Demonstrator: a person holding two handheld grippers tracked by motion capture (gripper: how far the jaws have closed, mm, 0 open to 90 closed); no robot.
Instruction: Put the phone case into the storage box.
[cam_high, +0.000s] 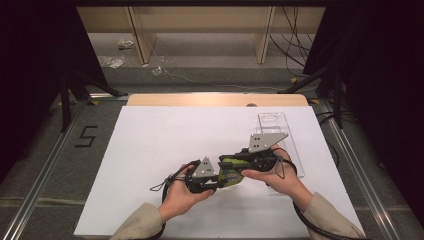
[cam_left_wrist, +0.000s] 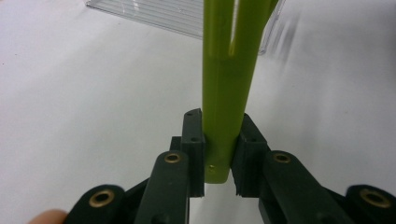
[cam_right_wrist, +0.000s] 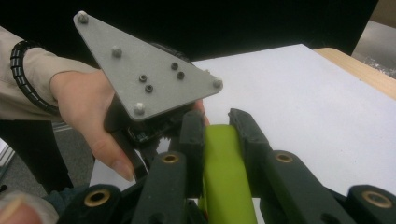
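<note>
White sheet (cam_high: 165, 150) covers the table, a strip of bare wood (cam_high: 215, 99) showing at the far edge, grey floor either side with a "5" (cam_high: 86, 136) marked at the left, dark curtains beyond. Wide open paper lies left and far-left; a clear plastic tray (cam_high: 274, 125) sits far right. Near centre, the left gripper (cam_left_wrist: 219, 156) clamps one end of the green tool (cam_left_wrist: 229, 84), and the right gripper (cam_right_wrist: 219, 135) is closed on its other end.
</note>
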